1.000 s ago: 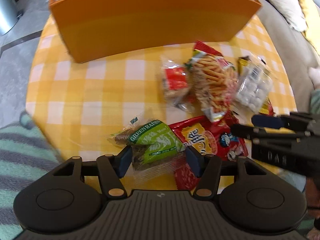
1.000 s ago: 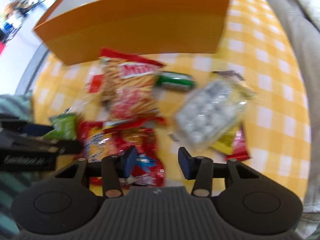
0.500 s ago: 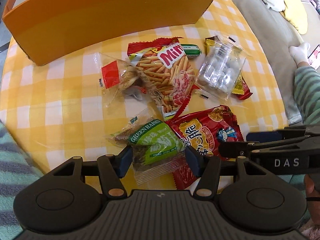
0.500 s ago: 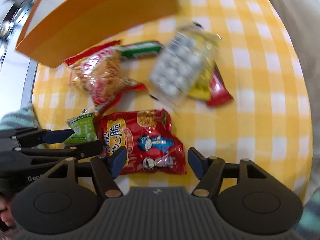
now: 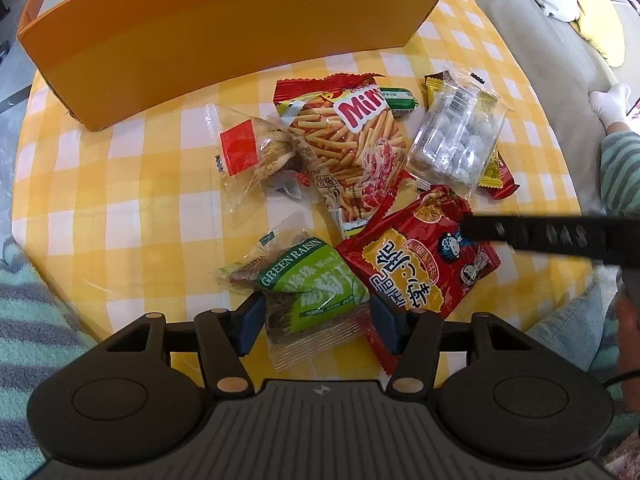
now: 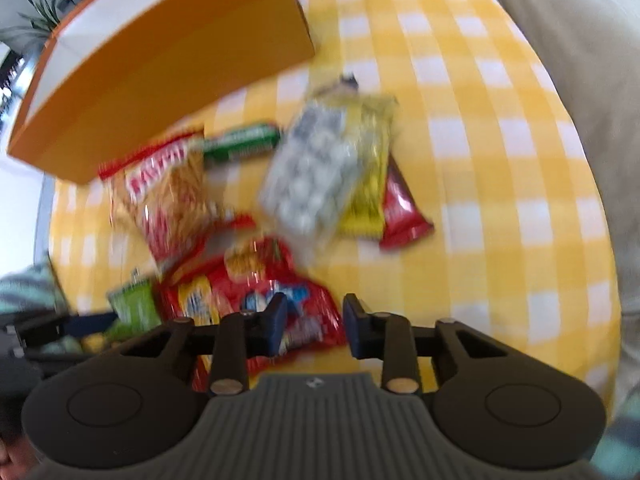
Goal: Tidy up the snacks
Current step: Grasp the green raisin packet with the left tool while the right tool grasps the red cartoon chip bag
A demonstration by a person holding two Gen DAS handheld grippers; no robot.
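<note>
The snacks lie in a loose heap on a table with a yellow-and-white checked cloth [image 5: 132, 184], in front of a long orange box [image 5: 224, 28].

The green raisin packet [image 5: 316, 280] is nearest the left camera. Its long axis runs from the left gripper [image 5: 316, 322] away toward the upper left, printed face up, with a clear crimped end near the camera. The gripper's blue pads sit on either side of that end, touching its edges; the jaws stand fairly wide, closed on the packet.

Just right of it, touching, lies a red noodle-snack bag [image 5: 420, 256], tilted so its length runs from lower left to upper right. The right gripper [image 6: 314, 330] comes over its right end; its jaws have just been closing and stand narrow. A corner of the red bag shows between the pads, but the blur hides whether they press on it.

Beyond are a fries bag [image 5: 348, 140] lengthways toward the box, a clear bag of bread with a red label [image 5: 256, 152], a tray of white sweets [image 5: 456, 136] over yellow and red bars, and a small green roll [image 5: 398, 100].

Bare cloth lies open to the left of the heap and on the far right side; the table's round edge curves close by the left gripper.
</note>
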